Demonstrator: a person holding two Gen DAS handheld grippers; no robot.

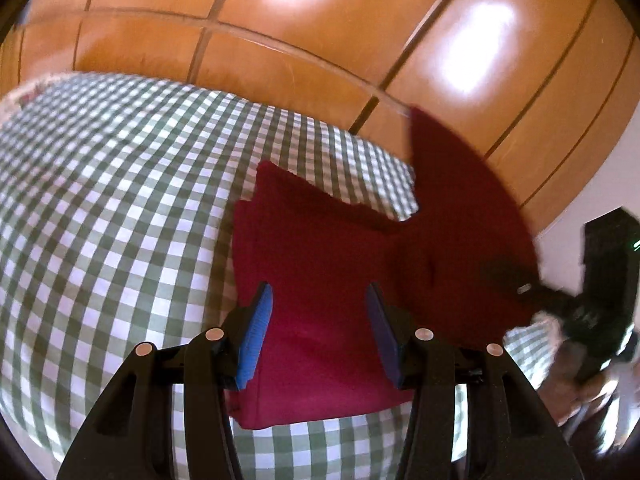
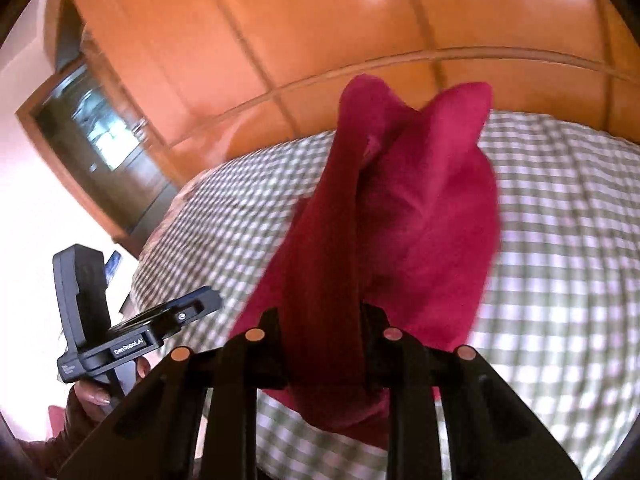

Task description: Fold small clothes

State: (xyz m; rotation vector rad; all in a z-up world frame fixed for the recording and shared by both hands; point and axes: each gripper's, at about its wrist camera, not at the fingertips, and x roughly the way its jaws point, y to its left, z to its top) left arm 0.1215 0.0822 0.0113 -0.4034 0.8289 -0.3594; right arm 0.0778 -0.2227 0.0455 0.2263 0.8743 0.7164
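Observation:
A dark red garment lies partly folded on the green-and-white checked bedcover. My left gripper is open just above its near part, blue pads on either side, holding nothing. My right gripper is shut on a bunched part of the red garment and lifts it off the bedcover, so the cloth stands up in front of the camera. In the left wrist view the lifted flap rises at the right, with the right gripper blurred beside it.
An orange wooden wardrobe stands behind the bed. A dark doorway is at the left of the right wrist view. The left gripper body and the hand holding it show at the lower left there.

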